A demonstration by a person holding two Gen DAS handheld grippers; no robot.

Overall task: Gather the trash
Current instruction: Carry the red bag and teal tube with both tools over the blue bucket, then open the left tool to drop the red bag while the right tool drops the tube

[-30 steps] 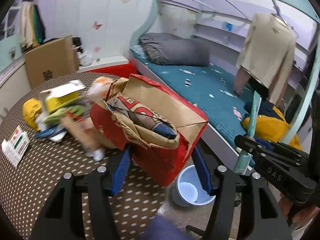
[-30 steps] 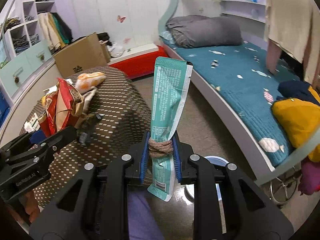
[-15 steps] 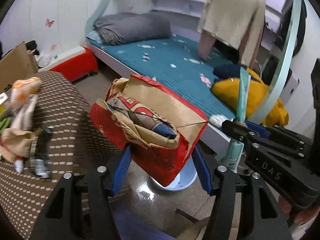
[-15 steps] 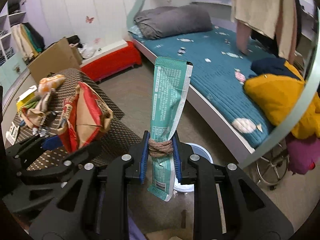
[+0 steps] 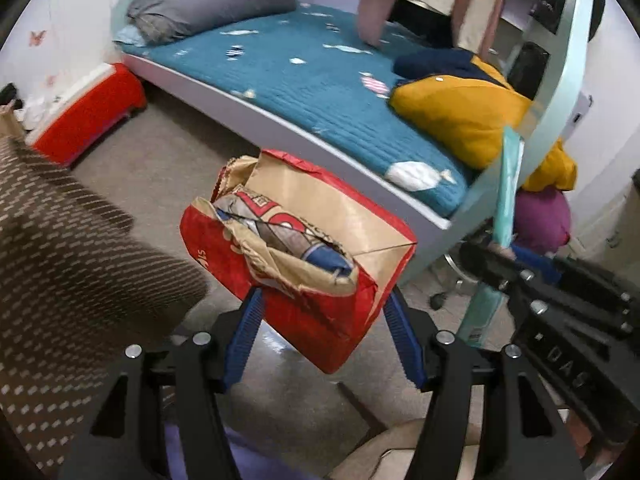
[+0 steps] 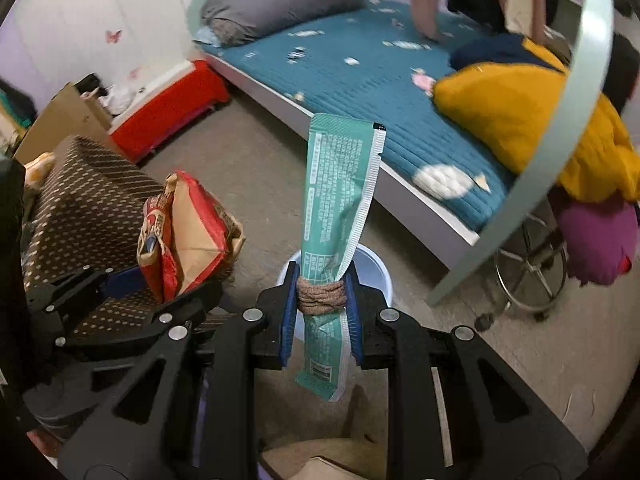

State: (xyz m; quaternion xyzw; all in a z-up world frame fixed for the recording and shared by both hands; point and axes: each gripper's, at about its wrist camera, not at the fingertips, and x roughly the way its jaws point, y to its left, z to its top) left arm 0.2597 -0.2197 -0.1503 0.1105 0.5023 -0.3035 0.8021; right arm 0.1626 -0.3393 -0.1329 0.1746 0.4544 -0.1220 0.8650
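A torn red-and-brown paper bag (image 5: 320,208) stuffed with crumpled wrappers sits between the blue pads of my left gripper (image 5: 325,296), held over the floor past the table edge. The jaws are starting to open, with the pads still against the bag. The right wrist view shows that bag (image 6: 192,224) to the left. My right gripper (image 6: 322,276) is shut on a green sachet (image 6: 340,184) bound with brown twine and standing upright. A pale blue bucket (image 6: 376,268) stands on the floor just behind and below it. The sachet (image 5: 508,184) shows at the right of the left wrist view.
A table with a brown dotted cloth (image 6: 88,208) is on the left. The bed with its teal cover (image 5: 300,72) runs across the back, with yellow clothing (image 6: 520,112) on it. A red box (image 5: 88,112), a cardboard box (image 6: 60,120) and a chair's wheeled base (image 6: 528,276) stand around the floor.
Both grippers have swung off the table and sunk toward the floor beside the bed, each keeping its load. The blue bucket now lies right behind the right gripper.
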